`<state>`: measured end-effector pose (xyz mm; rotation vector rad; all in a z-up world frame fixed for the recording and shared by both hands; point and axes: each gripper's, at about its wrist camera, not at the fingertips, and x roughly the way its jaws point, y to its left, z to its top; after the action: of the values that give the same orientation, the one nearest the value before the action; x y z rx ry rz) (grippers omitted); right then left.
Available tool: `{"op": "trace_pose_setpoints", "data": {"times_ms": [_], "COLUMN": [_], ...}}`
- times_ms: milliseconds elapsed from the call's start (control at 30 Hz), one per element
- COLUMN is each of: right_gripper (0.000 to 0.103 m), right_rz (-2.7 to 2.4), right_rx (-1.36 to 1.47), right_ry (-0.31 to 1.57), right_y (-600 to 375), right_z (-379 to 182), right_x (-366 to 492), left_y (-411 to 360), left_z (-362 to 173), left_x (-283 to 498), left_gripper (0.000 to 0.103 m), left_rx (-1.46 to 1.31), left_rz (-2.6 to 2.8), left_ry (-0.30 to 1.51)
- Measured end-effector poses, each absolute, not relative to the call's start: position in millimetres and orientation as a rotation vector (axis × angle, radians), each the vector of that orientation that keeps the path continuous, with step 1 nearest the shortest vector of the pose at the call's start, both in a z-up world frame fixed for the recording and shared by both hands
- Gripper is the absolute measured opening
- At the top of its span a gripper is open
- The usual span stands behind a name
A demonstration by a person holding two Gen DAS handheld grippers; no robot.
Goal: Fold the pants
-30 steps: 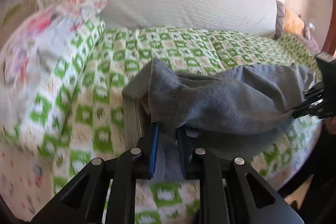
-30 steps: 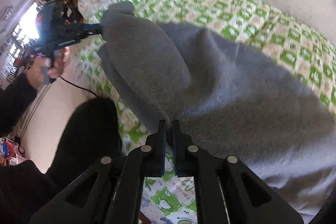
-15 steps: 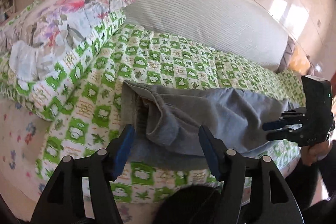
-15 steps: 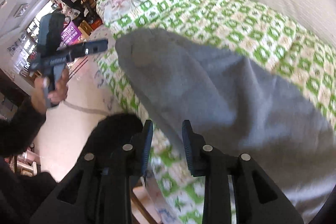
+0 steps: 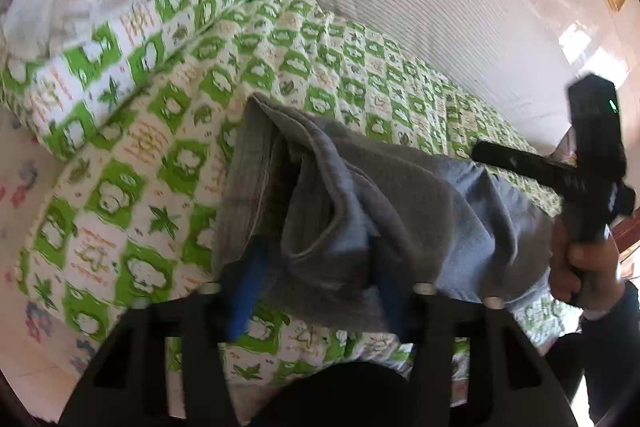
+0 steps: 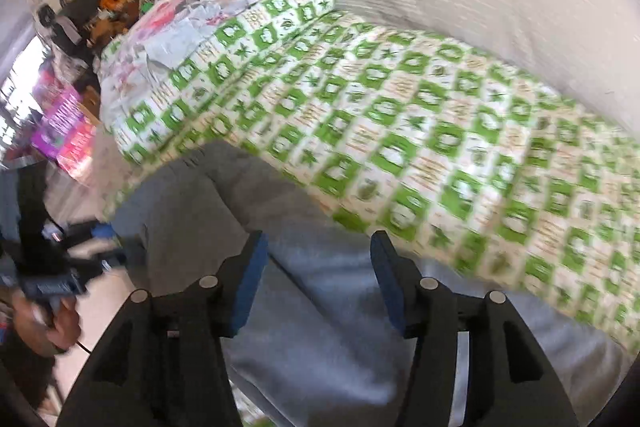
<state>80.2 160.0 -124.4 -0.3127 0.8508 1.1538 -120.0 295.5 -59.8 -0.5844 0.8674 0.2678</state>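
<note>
While the left hand-held gripper [image 5: 316, 291] closes, the left wrist view shows its blue pads either side of a bunched grey fold of the pants [image 5: 360, 203], with cloth between the jaws; blur hides whether the pads already press on it. The pants lie ahead of this gripper across the green-checked bed cover [image 5: 304, 67], waistband to its left. Off to its right, the right hand-held gripper [image 5: 516, 157] hangs above the far end of the garment, held in the person's hand [image 5: 580, 267].

From the right wrist view, the right hand-held gripper [image 6: 316, 279] stands spread and opening, with nothing pinched; grey fabric lies just below and ahead of it. The risk, as I judge it, is that the left jaws catch only one layer, so the fold drags crooked or slips off the bed edge.
</note>
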Motion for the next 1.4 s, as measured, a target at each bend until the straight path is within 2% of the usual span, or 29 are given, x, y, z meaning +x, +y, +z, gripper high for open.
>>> {"op": "trace_pose_setpoints", "data": {"times_ms": [133,367,467,500,567,600,633,667,700,733,833,933,1000,1067,1133,1167,1233,1267,1400], "right_gripper": [0.056,0.057,0.062,0.062,0.063,0.061,0.048,0.035,0.006,0.005,0.005,0.004,0.004,0.004,0.010,0.010,0.011,0.014,0.041], "right_rz": [1.221,1.272,1.284,1.283,1.299,1.303,1.308,1.322,1.322,1.311,1.319,1.346,1.352,1.334,1.296,1.275,1.285,1.305,1.308], "right_rx": [-0.339,-0.397,-0.431,-0.446,-0.468,-0.472,-0.475,-0.477,-0.474,-0.478,-0.457,-0.342,-0.315,-0.355,-0.437,-0.463,-0.423,-0.383,-0.261], "right_ry": [0.892,0.983,1.047,1.070,1.105,1.101,1.090,1.083,1.080,1.072,0.994,0.906,0.855,0.862,0.922,0.975,1.023,1.011,0.955], "right_y": [201,280,302,310,319,322,322,322,321,321,320,322,332,347,363,366,354,342,277], "right_z": [-129,-156,-171,-178,-189,-192,-193,-193,-192,-189,-164,-128,-119,-133,-165,-180,-190,-183,-143], "right_x": [77,76,80,82,80,78,76,74,73,72,68,69,67,60,58,60,64,65,88], "left_y": [294,304,307,308,313,315,316,317,318,320,317,315,318,319,324,326,329,328,317], "left_z": [-70,-83,-88,-92,-104,-108,-108,-107,-106,-103,-73,-41,-44,-74,-106,-110,-98,-91,-53], "left_x": [-125,-141,-143,-143,-144,-144,-144,-143,-141,-141,-151,-167,-172,-164,-162,-168,-185,-193,-202], "left_gripper": [0.033,0.039,0.062,0.077,0.080,0.079,0.073,0.062,0.039,0.033,0.021,0.019,0.019,0.019,0.022,0.022,0.038,0.041,0.040], "left_rx": [-0.576,-0.663,-0.700,-0.702,-0.741,-0.762,-0.765,-0.763,-0.781,-0.797,-0.767,-0.732,-0.729,-0.715,-0.746,-0.776,-0.802,-0.790,-0.652], "left_rz": [0.293,0.332,0.394,0.438,0.460,0.458,0.451,0.441,0.395,0.383,0.356,0.367,0.383,0.413,0.430,0.419,0.419,0.435,0.497], "left_ry": [0.897,0.891,0.899,0.909,0.912,0.896,0.875,0.858,0.850,0.845,0.768,0.685,0.699,0.794,0.902,0.889,0.852,0.843,0.825]}}
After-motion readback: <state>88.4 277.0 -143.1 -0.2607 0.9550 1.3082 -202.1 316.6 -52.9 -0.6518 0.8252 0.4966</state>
